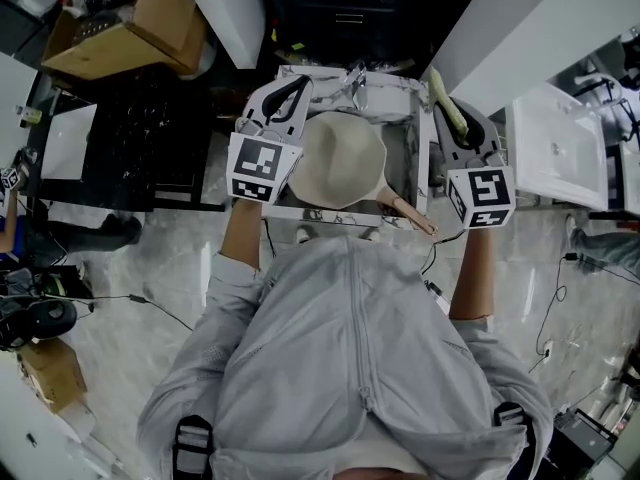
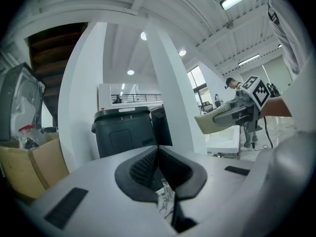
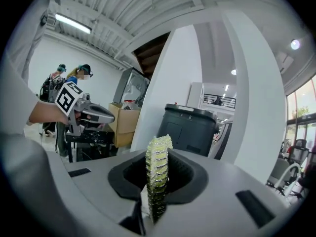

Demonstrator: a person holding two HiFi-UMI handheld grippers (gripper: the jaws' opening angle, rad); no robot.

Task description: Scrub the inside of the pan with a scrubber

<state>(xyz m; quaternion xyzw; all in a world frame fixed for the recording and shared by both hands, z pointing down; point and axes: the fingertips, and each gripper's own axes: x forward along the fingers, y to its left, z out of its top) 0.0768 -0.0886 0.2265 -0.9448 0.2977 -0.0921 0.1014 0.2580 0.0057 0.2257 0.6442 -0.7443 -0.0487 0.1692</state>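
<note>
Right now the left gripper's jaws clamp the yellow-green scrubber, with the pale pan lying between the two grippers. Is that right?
Wrong gripper: the right gripper clamps the yellow-green scrubber in its jaws, as the right gripper view shows. The pale pan does lie between the two grippers.

Person in light grey jacket [image 1: 350, 368], zip [image 1: 358, 340] running down the middle, sleeves [image 1: 228, 273] ending at the forearms. Two black straps with buckles [image 1: 192, 448] at the lower edge. Left gripper [image 2: 157, 152] and right gripper [image 3: 158, 154]: smooth pale grey shells, black ribbed pads [image 2: 140, 169]. Each carries a white cube with black square markers, left cube [image 1: 258, 168], right cube [image 1: 483, 196]. Thin black cable [image 1: 437, 253] under the right one.
</note>
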